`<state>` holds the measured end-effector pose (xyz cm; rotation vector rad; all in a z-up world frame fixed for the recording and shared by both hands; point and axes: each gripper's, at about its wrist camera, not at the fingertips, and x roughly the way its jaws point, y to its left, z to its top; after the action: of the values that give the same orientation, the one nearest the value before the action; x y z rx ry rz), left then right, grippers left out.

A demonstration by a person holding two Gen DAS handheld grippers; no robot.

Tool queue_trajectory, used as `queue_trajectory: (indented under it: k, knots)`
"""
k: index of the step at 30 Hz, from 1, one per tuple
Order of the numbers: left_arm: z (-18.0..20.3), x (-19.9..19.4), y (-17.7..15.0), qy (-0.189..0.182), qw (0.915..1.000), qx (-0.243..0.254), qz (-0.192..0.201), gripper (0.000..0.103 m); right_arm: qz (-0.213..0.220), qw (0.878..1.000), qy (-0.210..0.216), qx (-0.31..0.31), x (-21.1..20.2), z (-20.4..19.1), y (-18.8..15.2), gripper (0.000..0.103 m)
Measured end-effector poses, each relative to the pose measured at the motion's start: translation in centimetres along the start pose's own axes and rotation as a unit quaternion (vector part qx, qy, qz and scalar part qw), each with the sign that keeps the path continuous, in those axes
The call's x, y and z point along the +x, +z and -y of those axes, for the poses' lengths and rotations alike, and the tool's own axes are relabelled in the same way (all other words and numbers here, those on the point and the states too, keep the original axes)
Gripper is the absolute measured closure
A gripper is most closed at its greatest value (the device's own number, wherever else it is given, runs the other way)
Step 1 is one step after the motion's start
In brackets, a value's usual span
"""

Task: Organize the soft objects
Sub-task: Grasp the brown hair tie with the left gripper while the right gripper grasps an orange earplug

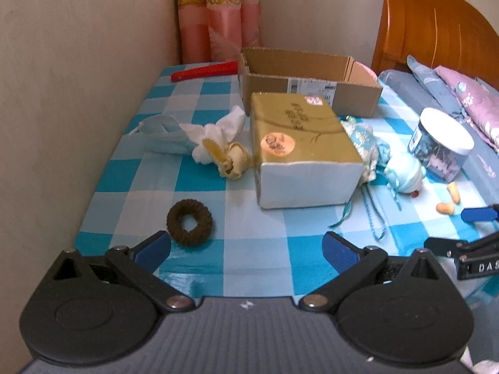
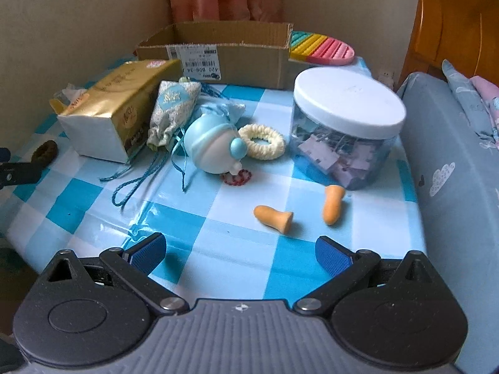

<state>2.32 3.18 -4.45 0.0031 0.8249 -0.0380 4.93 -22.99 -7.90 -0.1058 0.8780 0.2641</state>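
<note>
- I see the cardboard box (image 2: 224, 59) open at the far end of the checked table (image 1: 255, 258); I judge it the likely home for the soft things; its shipping label reads "A20 009-3A" upside down beside a barcode, the rest too small to read.
- The gold tissue pack (image 1: 299, 143) lies between my two working areas; it carries gold script and a round orange sticker I cannot read; a careless sweep could shove it into the sachet (image 2: 173, 109) leaning against it.
- The clear jar (image 2: 346, 131) with a white lid stands near the table's right edge, beside the bed; a nudge from my right gripper (image 2: 240, 257) could tip it off.
- That right gripper is spread wide and holds nothing; the two orange foam earplugs (image 2: 274, 216) lie just ahead of it; they are light and may roll or squirt out of a pinch.
- My left gripper (image 1: 246, 249) is likewise wide apart and empty; the brown scrunchie (image 1: 189, 226) lies just beyond its left finger, off centre, so closing here would miss it.
- The cream scrunchie (image 2: 262, 145) touches the pale blue toy (image 2: 215, 148); the sachet's cords trail loose and could snag a finger.
- The other gripper's body shows "DAS", cut off at the frame's edge.
</note>
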Motion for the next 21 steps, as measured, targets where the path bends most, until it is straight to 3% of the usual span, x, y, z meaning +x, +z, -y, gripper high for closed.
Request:
queue_trajectory:
  k: [15,21]
  knots:
    - [-2.7,3.4,-1.2,0.003,0.9991,-0.037,-0.019,0.001,0.01,0.999,0.003,-0.036,1.0,-1.9,0.6,0.0]
    - [-3.9,3.8,-1.1,-0.008,0.9983,-0.057,0.001,0.001,0.01,0.999,0.001,-0.034,0.9,-1.9,0.5,0.0]
